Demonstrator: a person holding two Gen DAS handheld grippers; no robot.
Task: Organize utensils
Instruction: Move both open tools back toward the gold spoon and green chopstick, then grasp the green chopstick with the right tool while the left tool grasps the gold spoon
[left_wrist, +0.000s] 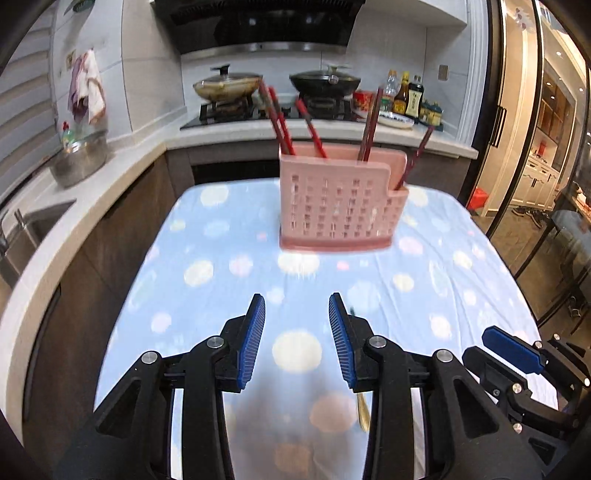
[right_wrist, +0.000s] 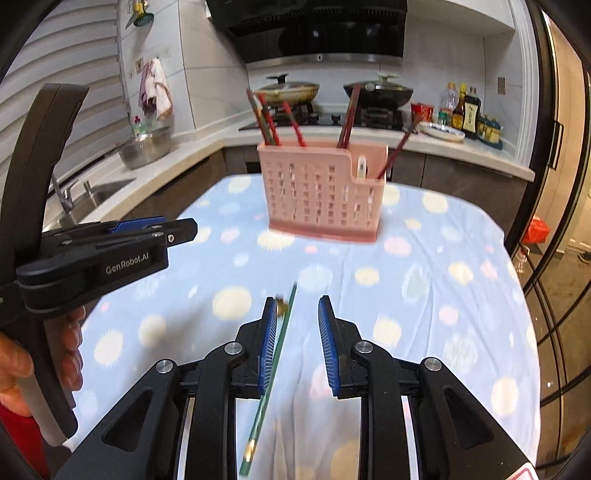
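Note:
A pink perforated utensil holder (left_wrist: 340, 206) (right_wrist: 321, 192) stands on the far half of the dotted blue tablecloth (left_wrist: 221, 240). It holds several red chopsticks (left_wrist: 280, 122), and a white spoon (right_wrist: 361, 164) sits in its small side compartment. A green chopstick (right_wrist: 275, 362) lies on the cloth, running between my right gripper's fingers close to the left pad. My right gripper (right_wrist: 298, 299) is open and its pads do not press on the chopstick. My left gripper (left_wrist: 297, 299) is open over bare cloth with nothing between its fingers. A hand holds it at the left of the right wrist view (right_wrist: 184, 229).
A white counter wraps around the left and back, with a sink (right_wrist: 99, 192) and a metal bowl (left_wrist: 79, 162). Two lidded pans (left_wrist: 225, 85) sit on the stove behind the holder, with sauce bottles (left_wrist: 406, 96) to their right. Glass doors close off the right side.

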